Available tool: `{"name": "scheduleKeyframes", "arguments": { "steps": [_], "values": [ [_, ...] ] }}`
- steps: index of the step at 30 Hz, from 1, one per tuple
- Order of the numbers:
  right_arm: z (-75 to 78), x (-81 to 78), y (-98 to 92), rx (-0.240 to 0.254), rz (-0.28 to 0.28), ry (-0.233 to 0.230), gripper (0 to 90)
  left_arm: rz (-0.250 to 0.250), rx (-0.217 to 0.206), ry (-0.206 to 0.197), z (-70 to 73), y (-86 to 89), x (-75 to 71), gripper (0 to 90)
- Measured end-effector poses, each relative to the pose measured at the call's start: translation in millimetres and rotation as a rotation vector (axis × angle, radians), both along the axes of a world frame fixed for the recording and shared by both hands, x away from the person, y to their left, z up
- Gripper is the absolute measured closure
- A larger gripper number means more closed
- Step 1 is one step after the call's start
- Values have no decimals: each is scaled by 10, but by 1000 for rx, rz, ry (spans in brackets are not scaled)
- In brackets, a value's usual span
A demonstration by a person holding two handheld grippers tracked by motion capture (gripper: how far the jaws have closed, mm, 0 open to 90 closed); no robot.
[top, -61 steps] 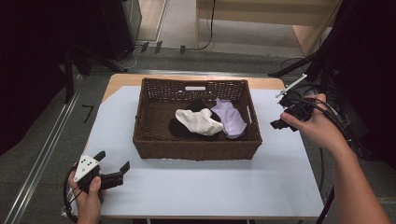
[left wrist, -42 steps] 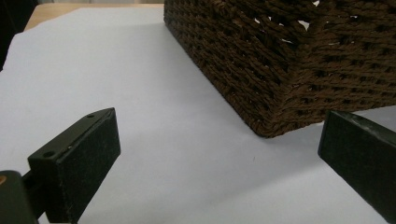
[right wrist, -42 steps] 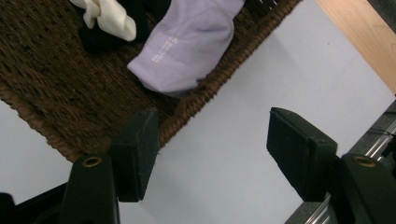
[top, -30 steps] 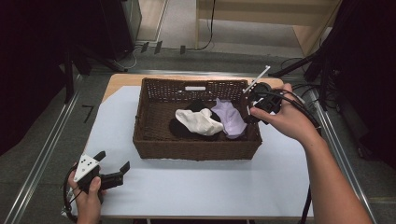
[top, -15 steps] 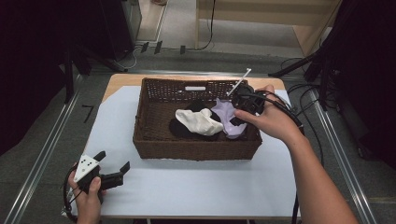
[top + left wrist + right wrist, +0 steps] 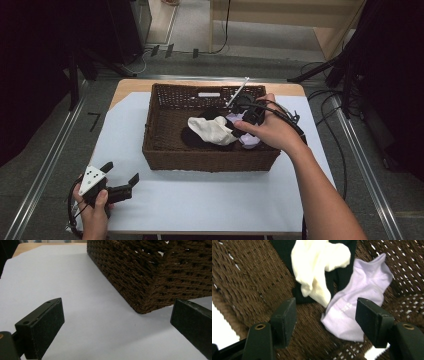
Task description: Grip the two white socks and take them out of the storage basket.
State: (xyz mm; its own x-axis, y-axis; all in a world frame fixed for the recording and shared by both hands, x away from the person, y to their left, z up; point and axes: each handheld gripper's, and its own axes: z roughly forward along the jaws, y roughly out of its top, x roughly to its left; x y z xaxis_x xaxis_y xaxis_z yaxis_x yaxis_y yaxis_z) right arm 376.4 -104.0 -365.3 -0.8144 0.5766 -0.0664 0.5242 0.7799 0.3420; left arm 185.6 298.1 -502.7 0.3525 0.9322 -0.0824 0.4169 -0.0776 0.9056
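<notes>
Jaws of the right gripper (image 6: 325, 322) spread wide, poised inside the woven basket (image 6: 165, 150) over a lilac sock (image 6: 359, 300) lying flat on the basket floor, toe end between the pads. Best approach, by the look of it: straight down onto the sock's near end, then a firm pinch on a single layer, clear of the wicker weave. Overlapping the lilac piece at its upper edge, a cream sock (image 6: 317, 262), crumpled on top of a black garment (image 6: 342, 277); risk of snagging either one with a careless close. Basket walls tight around the hand (image 6: 267, 130), little room for tilting. Left gripper (image 6: 120, 187) idle on the white table cover (image 6: 210, 200) just beside the basket's near corner, jaws wide apart and empty.
</notes>
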Motion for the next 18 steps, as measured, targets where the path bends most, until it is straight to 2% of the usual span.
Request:
{"name": "scheduleKeyframes", "arguments": {
  "steps": [5, 15, 18],
  "values": [
    [-42, 21, 114, 17, 0, 6, 316, 1, -1, -2, -1, -1, 1, 0],
    [-120, 40, 285, 14, 10, 18, 311, 0, -3, -1, 0, -1, -2, 0],
    [-185, 63, 343, 13, 11, 28, 310, -1, -1, -2, 0, 1, -2, 0]
  ]
}}
